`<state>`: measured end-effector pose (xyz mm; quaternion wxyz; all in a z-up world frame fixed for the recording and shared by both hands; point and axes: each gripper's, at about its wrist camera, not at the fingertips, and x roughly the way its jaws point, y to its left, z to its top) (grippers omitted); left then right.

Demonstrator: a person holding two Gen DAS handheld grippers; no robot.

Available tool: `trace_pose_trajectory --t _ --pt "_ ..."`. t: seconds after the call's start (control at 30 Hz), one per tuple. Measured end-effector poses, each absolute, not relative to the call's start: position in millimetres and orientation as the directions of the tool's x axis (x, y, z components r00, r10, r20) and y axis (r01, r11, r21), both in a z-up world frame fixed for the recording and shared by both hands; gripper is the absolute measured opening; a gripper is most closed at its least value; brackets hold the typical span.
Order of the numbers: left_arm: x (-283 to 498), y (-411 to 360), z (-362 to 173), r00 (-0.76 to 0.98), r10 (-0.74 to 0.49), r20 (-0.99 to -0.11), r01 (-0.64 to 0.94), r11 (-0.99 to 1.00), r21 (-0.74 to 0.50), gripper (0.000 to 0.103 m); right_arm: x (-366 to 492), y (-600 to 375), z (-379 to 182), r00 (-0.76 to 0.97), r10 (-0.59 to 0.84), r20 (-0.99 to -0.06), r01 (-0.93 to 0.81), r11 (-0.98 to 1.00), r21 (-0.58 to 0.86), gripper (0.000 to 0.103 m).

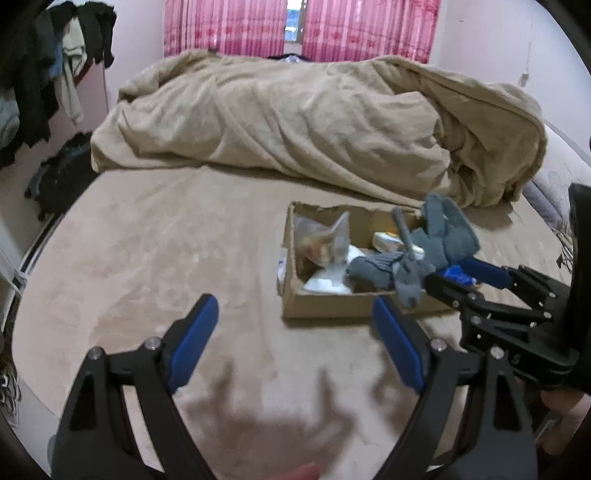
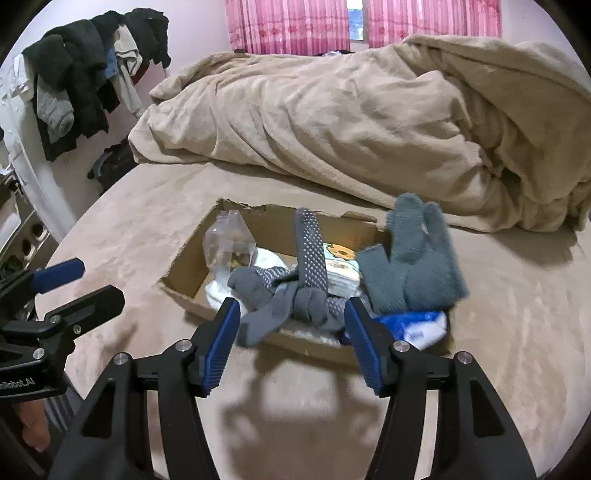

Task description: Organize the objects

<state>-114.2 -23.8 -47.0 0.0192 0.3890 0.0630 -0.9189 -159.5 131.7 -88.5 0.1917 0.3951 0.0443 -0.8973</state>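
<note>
A cardboard box [image 2: 184, 291] is set on the bed [image 2: 147, 221]; gloves [image 2: 413, 258] are draped over its 3 o'clock rim, a blanket [image 2: 332, 122] heaped at 12 o'clock behind

Both views are fisheye cameras mounted on hand-held grippers, each looking forward and downward along its own two fingers across the bed surface [image 1: 147, 240]. The left wrist view sits to the left, with the cardboard box [image 1: 325, 306] right of centre and the right gripper [image 1: 448, 280] entering from the right. The right wrist view sits nearer the box [image 2: 192, 258], centred on it. Both share the box, the tan blanket [image 2: 332, 122] and the pink curtains [image 1: 229, 26] at the far side.
</note>
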Motion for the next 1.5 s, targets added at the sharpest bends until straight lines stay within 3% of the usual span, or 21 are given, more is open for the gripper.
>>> trace_pose_trajectory --t 0.4,0.97,1.13,1.5 --pt "-52.4 4.2 -22.7 -0.708 0.045 -0.704 0.046 -0.993 -0.109 0.087 -91.2 161.8 -62.0 -0.643 -0.284 -0.711 0.332 -0.940 0.075 0.062" --pt "-25.3 26.2 -41.0 -0.660 0.052 -0.750 0.040 -0.994 -0.104 0.087 -40.2 181.3 -67.9 -0.630 -0.265 -0.730 0.291 -0.952 0.095 0.063" --pt "-26.3 29.0 -41.0 -0.655 0.048 -0.754 0.038 -0.995 -0.096 0.087 -39.3 182.2 -67.1 -0.645 -0.267 -0.716 0.291 -0.952 0.092 0.076" --pt "-27.6 29.6 -41.9 -0.649 0.046 -0.759 0.034 -0.995 -0.090 0.087 -40.4 184.1 -68.7 -0.643 -0.267 -0.718 0.288 -0.953 0.096 0.076"
